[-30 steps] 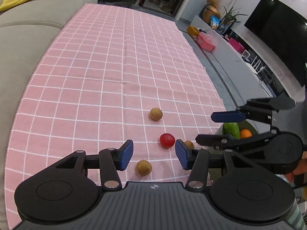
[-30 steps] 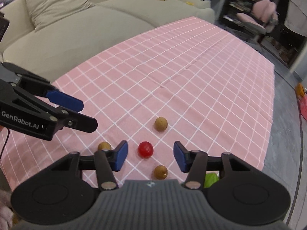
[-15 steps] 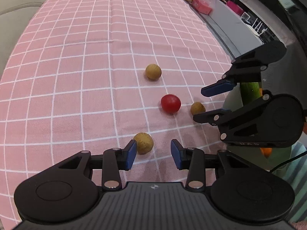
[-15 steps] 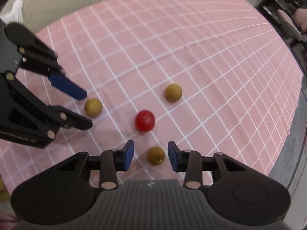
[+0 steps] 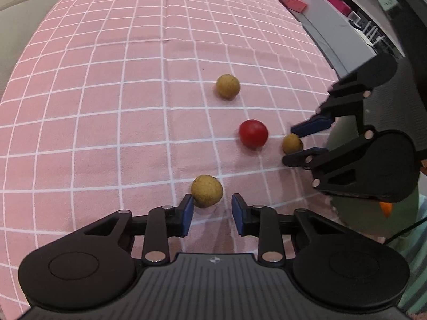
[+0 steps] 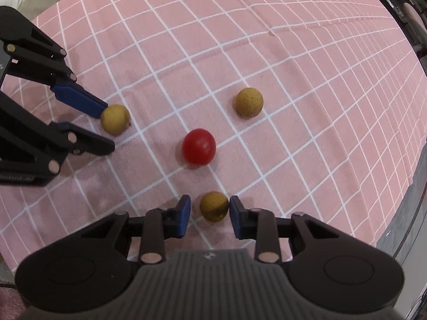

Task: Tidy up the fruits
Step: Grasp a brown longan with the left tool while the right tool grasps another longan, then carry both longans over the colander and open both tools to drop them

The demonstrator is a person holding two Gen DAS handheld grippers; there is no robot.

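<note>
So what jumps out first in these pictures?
A red fruit sits mid-cloth on the pink checked tablecloth, ringed by three tan fruits. The left tongs and right tongs are each closing around a tan fruit; the third tan fruit lies untouched.

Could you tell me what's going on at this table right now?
A person is sorting small fruits on a pink checked tablecloth with two handheld grippers. The left gripper is closing around one tan fruit, with a gap on one side. The right gripper is closing around another tan fruit. A red tomato and a third tan fruit lie untouched.
</note>
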